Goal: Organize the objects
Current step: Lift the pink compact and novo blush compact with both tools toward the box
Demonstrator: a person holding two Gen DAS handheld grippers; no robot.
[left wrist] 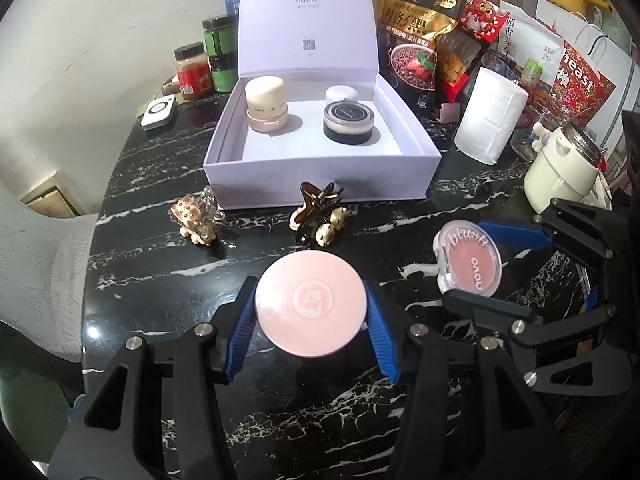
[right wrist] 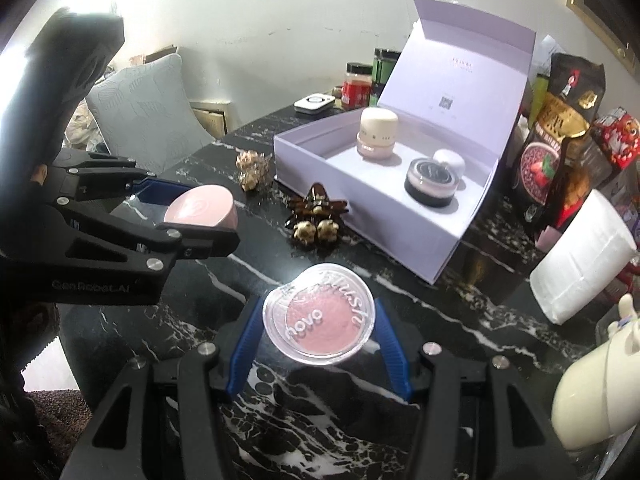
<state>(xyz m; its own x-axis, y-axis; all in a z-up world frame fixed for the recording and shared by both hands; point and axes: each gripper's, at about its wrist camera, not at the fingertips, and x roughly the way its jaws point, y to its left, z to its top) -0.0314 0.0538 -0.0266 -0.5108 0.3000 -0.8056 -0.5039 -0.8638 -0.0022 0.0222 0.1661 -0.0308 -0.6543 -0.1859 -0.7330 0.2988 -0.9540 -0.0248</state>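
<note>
Three jars [left wrist: 265, 104] inside the open box [left wrist: 320, 168]. Two hair clips [left wrist: 320, 216] before it. Two round compacts [left wrist: 310, 308], gripper-held.

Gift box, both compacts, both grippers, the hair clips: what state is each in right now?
Gift box: lid open, three jars inside.
Pink compact: closed, gripped by left gripper.
Blush compact: clear lid closed, gripped by right gripper.
Two hair clips: lying on the table before the box.

cream mug [right wrist: 592, 396] cropped, box lid print [left wrist: 306, 1] illegible
</note>
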